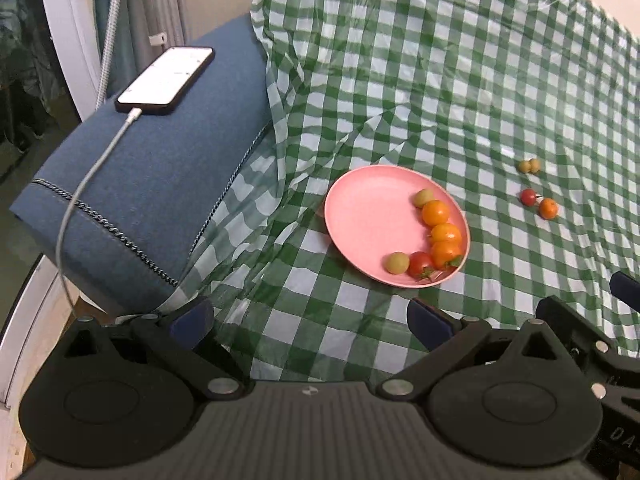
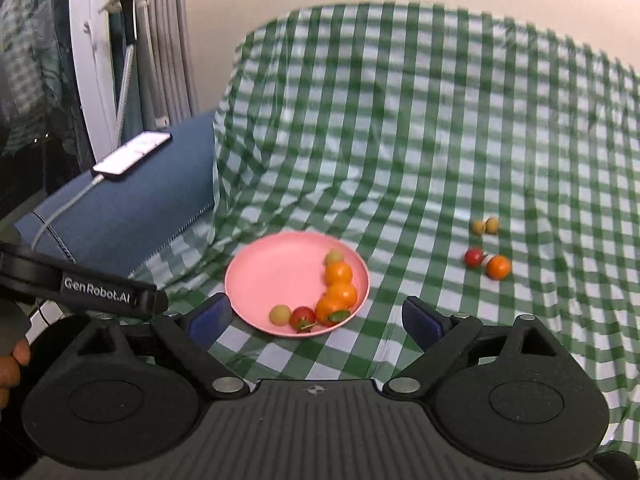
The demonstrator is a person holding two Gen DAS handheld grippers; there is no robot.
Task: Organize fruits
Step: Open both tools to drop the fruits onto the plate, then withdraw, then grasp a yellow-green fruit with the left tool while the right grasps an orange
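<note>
Bottom of each frame: my left gripper [image 1: 310, 320] and right gripper [image 2: 316, 316] both stand with fingers wide apart and empty. Centre: the pink plate [image 1: 360, 216] already holds six fruits along its right rim. Right of the plate, well apart: four loose fruits [image 2: 486, 248] lie on the checked cloth [image 2: 400, 140]; I judge the orange one [image 2: 498, 267] is best approached from above, the pads straddling it clear of the red tomato [image 2: 474, 257] just beside.

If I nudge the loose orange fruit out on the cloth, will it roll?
Probably: the orange fruit looks round and smooth. The wrinkled checked cloth may slow or steer it. The red tomato sits close beside it, so a push could knock that too.
</note>
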